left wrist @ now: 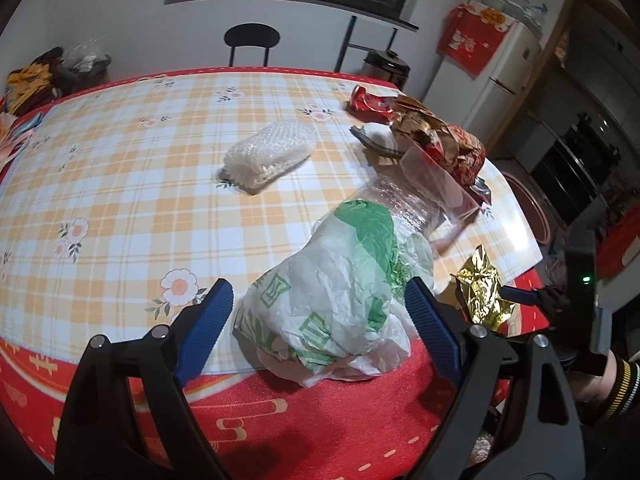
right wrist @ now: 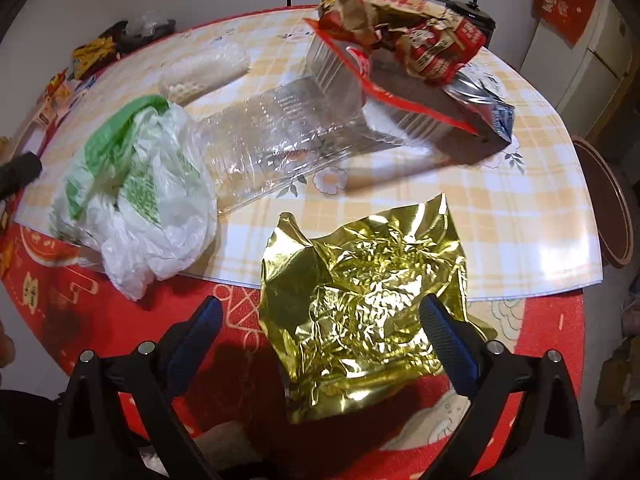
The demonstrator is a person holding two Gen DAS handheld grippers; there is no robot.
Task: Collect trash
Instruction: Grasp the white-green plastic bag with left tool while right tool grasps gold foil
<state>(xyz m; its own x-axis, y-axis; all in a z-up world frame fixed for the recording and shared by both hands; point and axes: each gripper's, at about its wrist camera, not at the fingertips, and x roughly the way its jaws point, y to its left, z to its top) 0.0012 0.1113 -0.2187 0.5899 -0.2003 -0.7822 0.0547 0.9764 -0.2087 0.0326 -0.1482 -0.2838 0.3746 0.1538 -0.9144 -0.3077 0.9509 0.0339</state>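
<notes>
A crumpled white and green plastic bag (left wrist: 332,292) lies at the table's near edge, between the open blue fingers of my left gripper (left wrist: 320,312); it also shows in the right wrist view (right wrist: 136,196). A crumpled gold foil wrapper (right wrist: 360,300) lies on the near edge between the open fingers of my right gripper (right wrist: 324,336); it shows in the left wrist view (left wrist: 480,292) too. Clear plastic film (right wrist: 280,136) lies behind the bag. A pile of red and brown wrappers (right wrist: 400,36) sits on a clear box (right wrist: 340,68). A bubble wrap roll (left wrist: 272,152) lies mid-table.
The table has a checked yellow cloth (left wrist: 120,168) over a red cover (left wrist: 320,420). A crushed red can (left wrist: 368,100) lies at the far right. A black chair (left wrist: 252,40) stands behind the table, a white fridge (left wrist: 496,68) to the right.
</notes>
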